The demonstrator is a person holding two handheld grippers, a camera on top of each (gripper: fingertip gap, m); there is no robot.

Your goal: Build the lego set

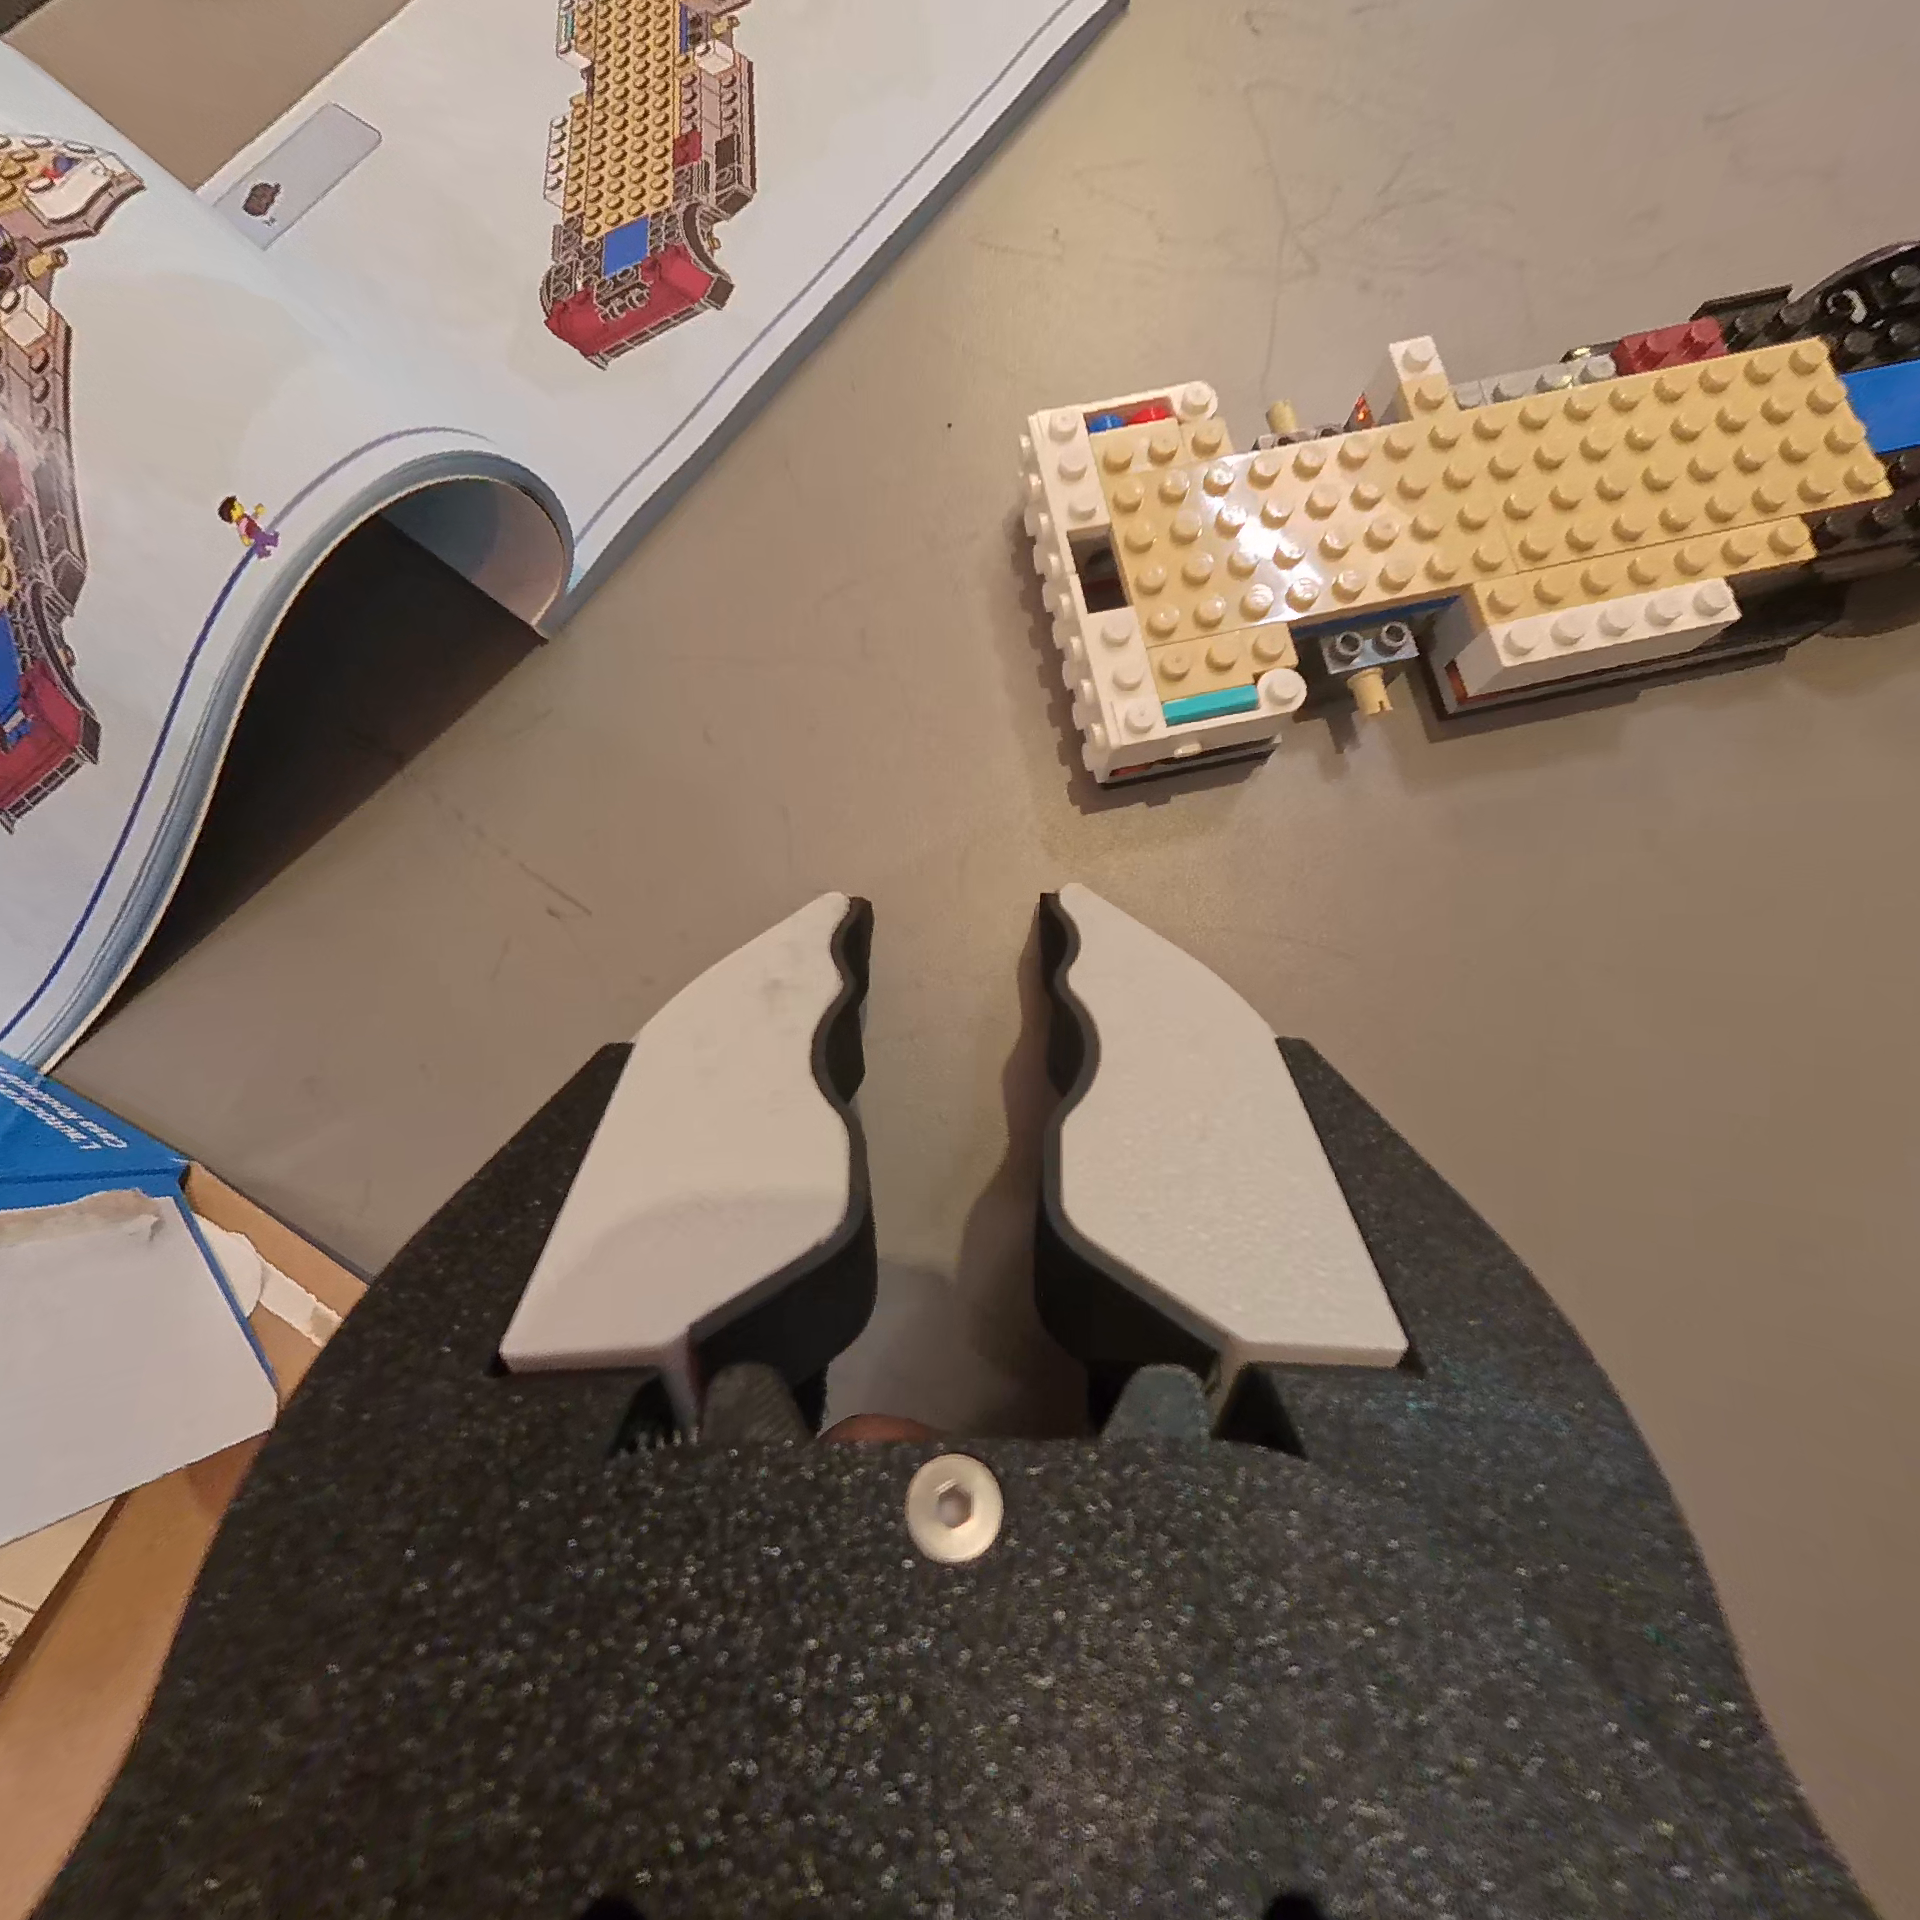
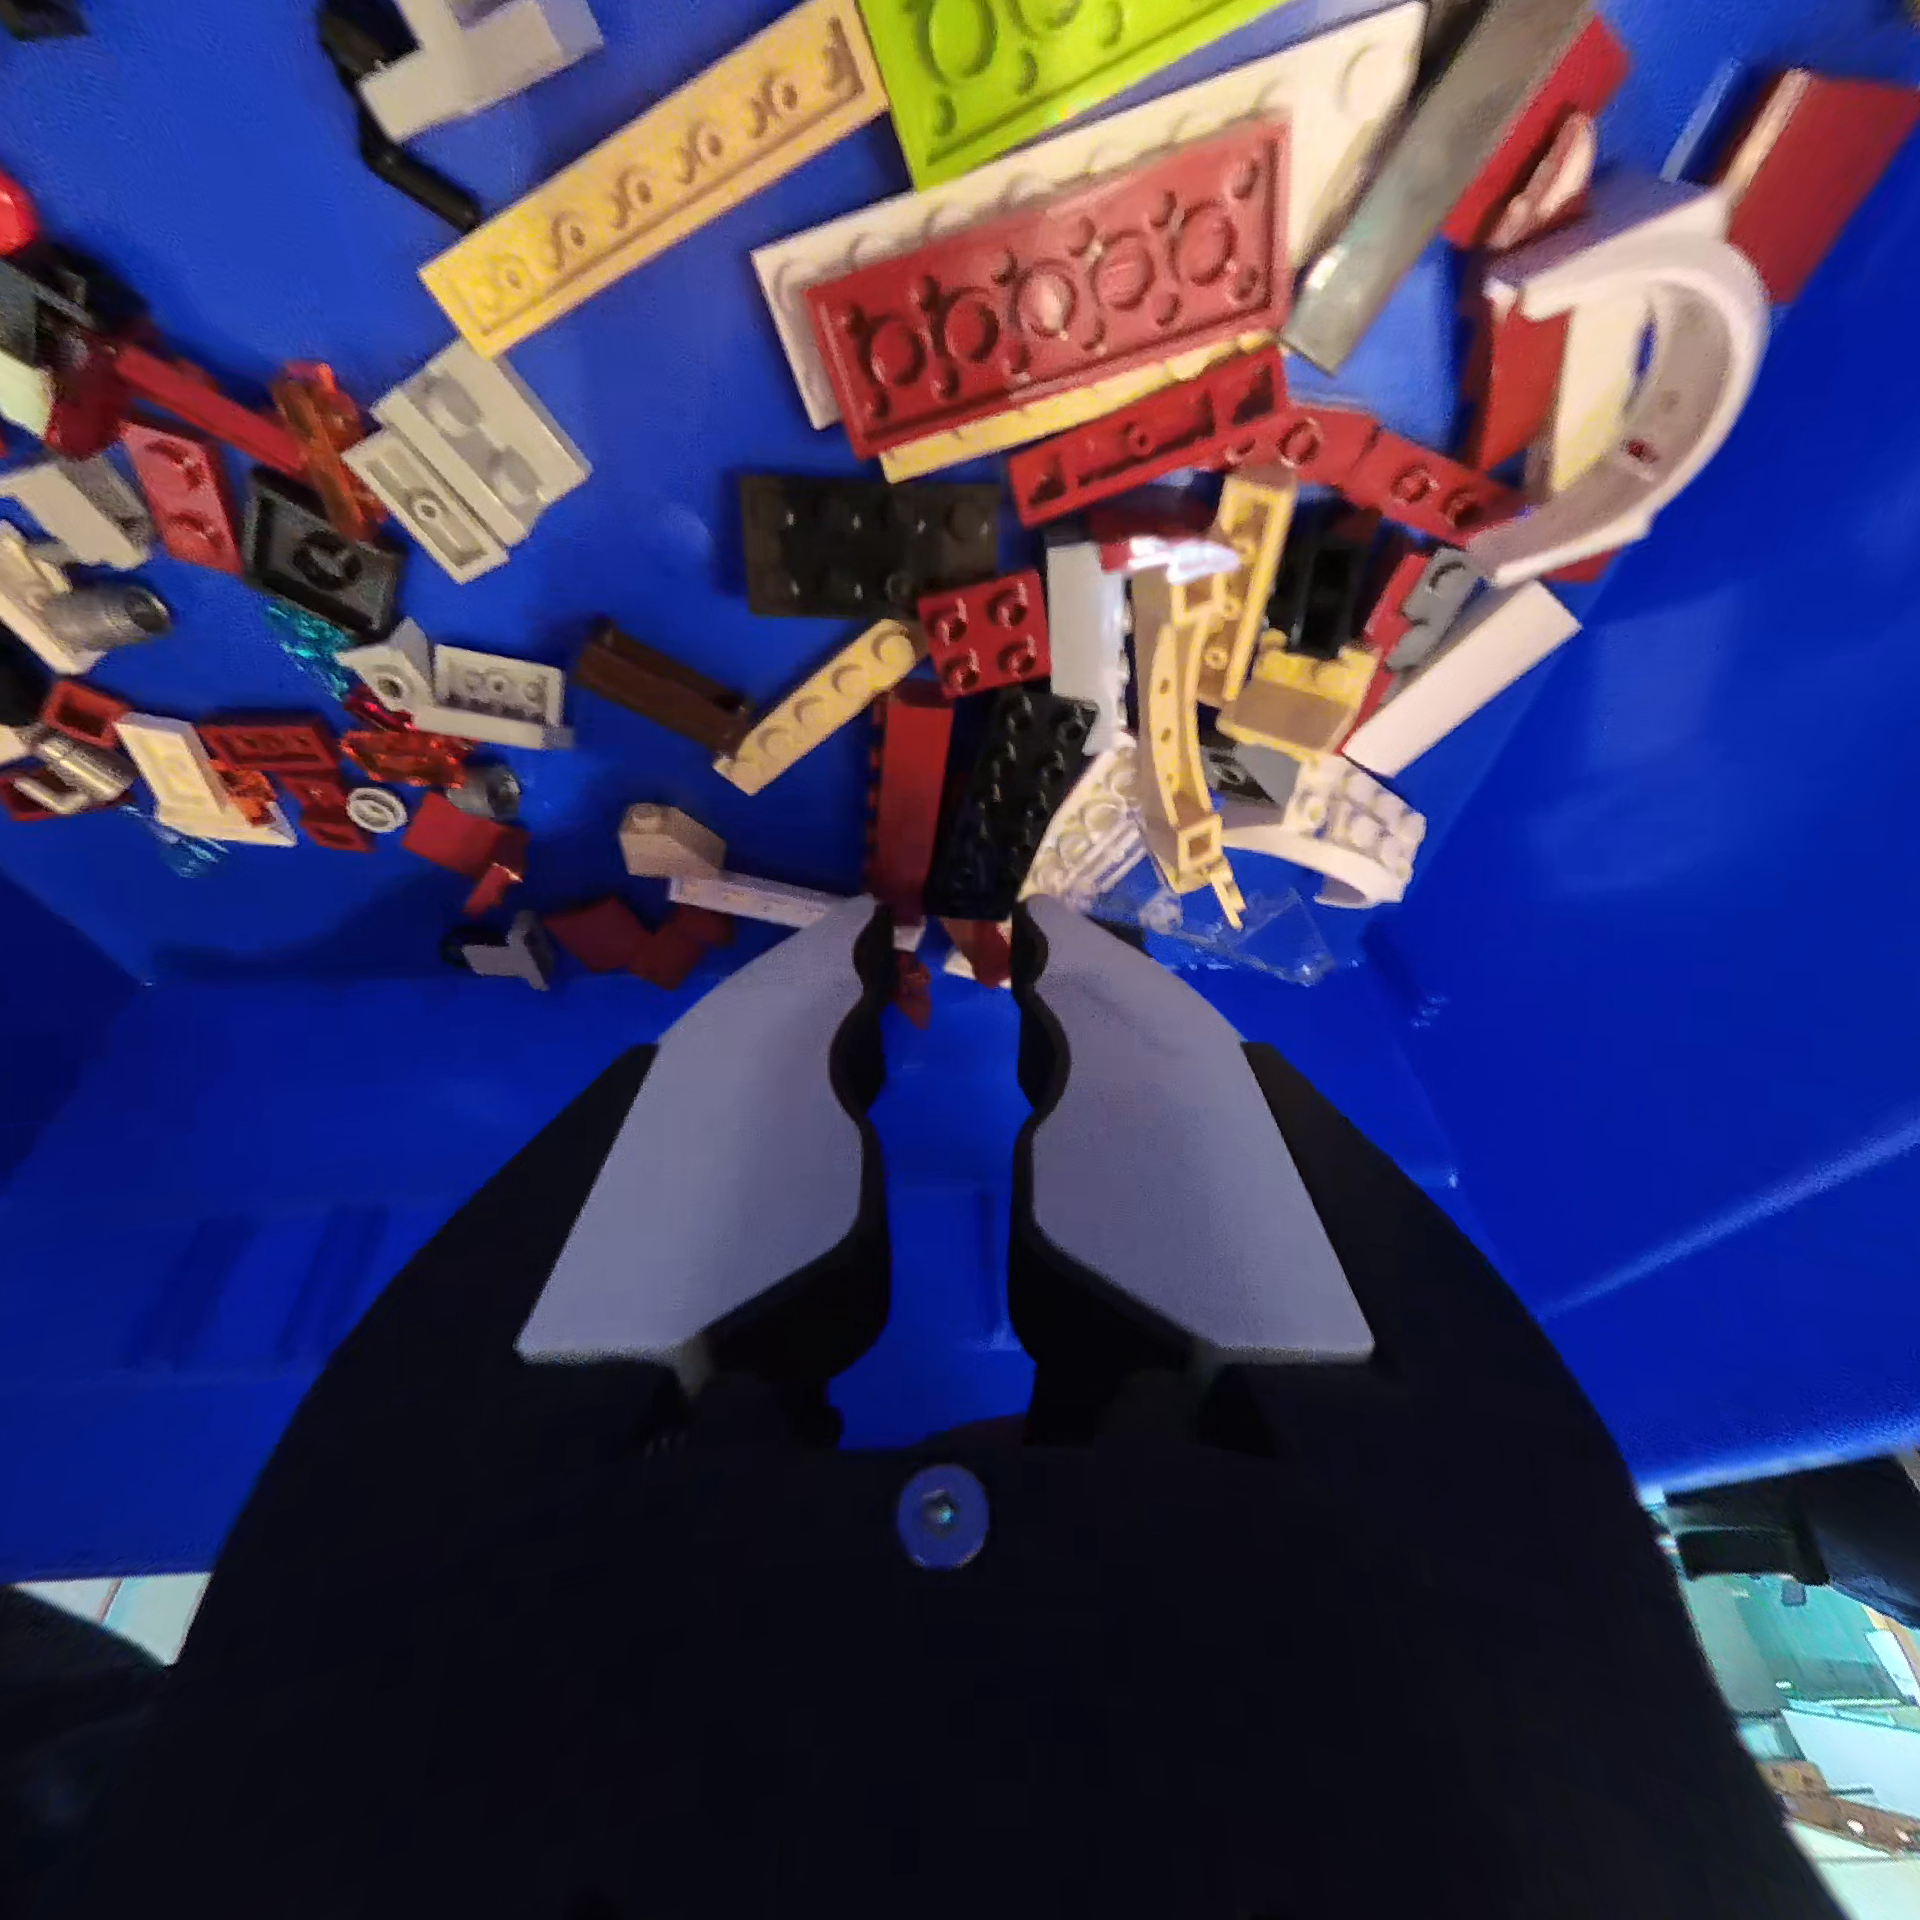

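The left gripper [image 1: 956,914] hovers spread and empty over the table [image 1: 1351,1039], near the brick model [image 1: 1455,520]. The right gripper [image 2: 951,935], fingers parted, reaches among loose bricks [image 2: 987,810] in a blue bin [image 2: 1662,935]; whether it pinches one I cannot tell.

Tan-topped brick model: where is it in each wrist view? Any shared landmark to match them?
Left wrist view: the tan-topped brick model lies on the grey table, upper right, ahead and right of the open left tool.
Right wrist view: not in it; only loose bricks in a blue bin.
Shared landmark: none sure; the blue box at the left view's lower left may be that bin.
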